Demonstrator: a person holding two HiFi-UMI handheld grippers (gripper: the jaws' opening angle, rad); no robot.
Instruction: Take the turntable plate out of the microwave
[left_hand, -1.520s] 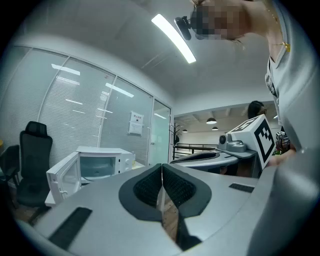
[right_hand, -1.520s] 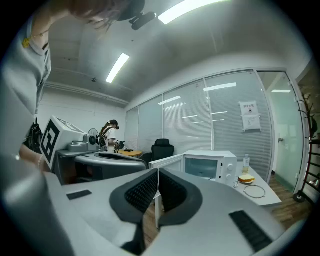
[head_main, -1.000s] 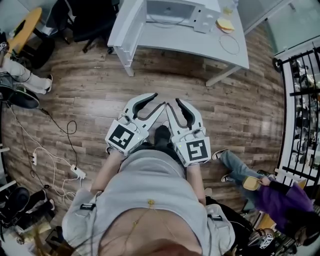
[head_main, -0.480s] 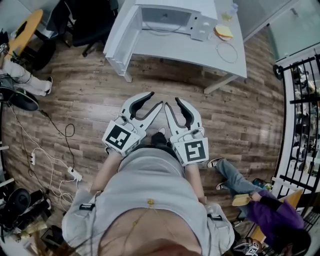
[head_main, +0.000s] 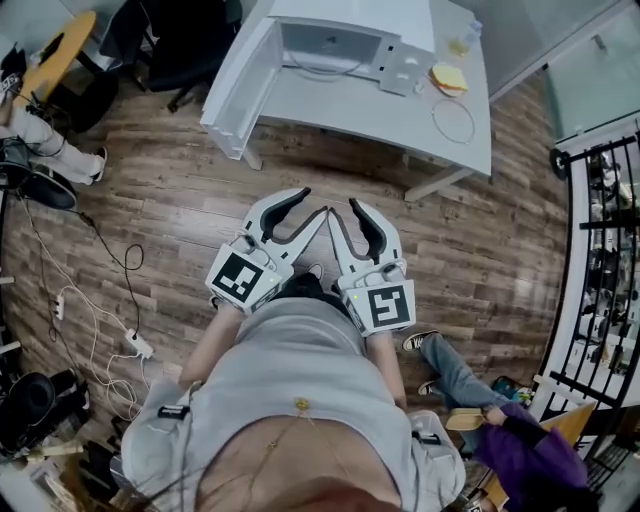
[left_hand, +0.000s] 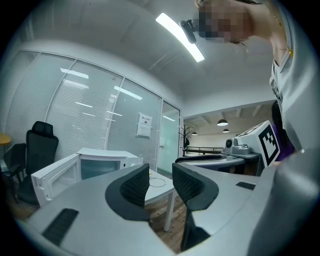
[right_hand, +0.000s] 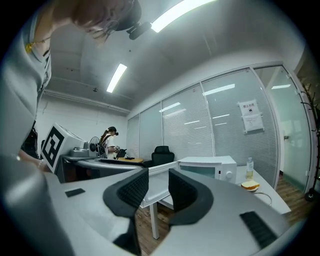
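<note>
Microwave (head_main: 345, 45); left gripper (head_main: 315, 201), right gripper (head_main: 344, 207) level

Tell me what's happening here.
A person holds the left gripper and right gripper side by side in front of the body, jaws apart with nothing between them. Ahead, the microwave sits on a white table with its door swung open. Neither gripper is near it yet. The turntable plate cannot be made out inside.

A white tabletop (head_main: 375, 112) stands on a wooden floor (head_main: 480, 235). At its far side sits a white microwave (head_main: 345, 42), its door (head_main: 235, 85) swung open. Beside the microwave are a small bottle (head_main: 463, 40) and a yellow sandwich (head_main: 450, 78); nearer lies a thin ring (head_main: 453, 120).
</note>
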